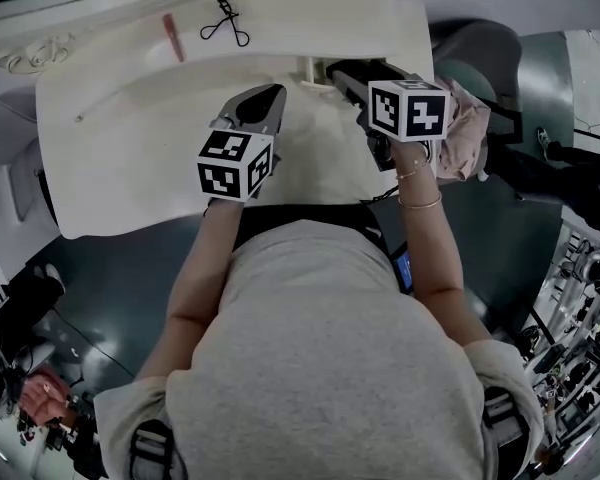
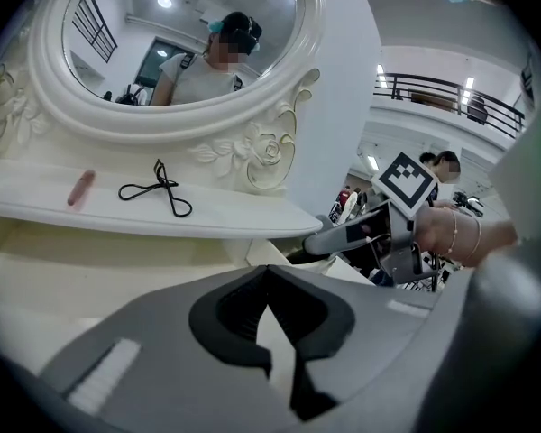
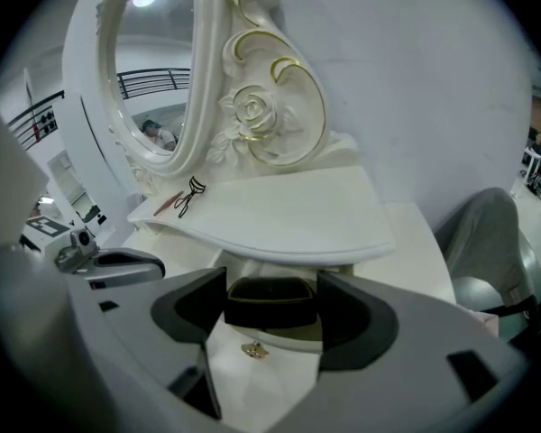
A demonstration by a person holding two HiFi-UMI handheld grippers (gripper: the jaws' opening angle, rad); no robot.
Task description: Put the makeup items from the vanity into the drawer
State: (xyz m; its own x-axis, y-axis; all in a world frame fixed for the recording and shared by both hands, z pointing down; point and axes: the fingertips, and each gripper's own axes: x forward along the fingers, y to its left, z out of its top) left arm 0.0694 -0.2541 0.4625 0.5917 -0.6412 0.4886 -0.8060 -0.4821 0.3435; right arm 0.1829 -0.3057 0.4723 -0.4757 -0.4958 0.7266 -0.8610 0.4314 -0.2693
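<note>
The job looks far from done: the right gripper (image 3: 270, 318) holds a dark gold-edged box (image 3: 270, 298) above the drawer knob (image 3: 255, 351), the left gripper (image 2: 272, 289) is closed on nothing, and the pink stick (image 1: 172, 37) and eyelash curler (image 1: 226, 23) wait on the shelf (image 1: 320, 18).

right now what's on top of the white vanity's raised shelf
A black wire eyelash curler and a slim pink stick, lying apart; none of the shelf is covered.

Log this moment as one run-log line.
left gripper shut, empty | right gripper shut on dark case near gold knob | curler and pink stick on shelf
</note>
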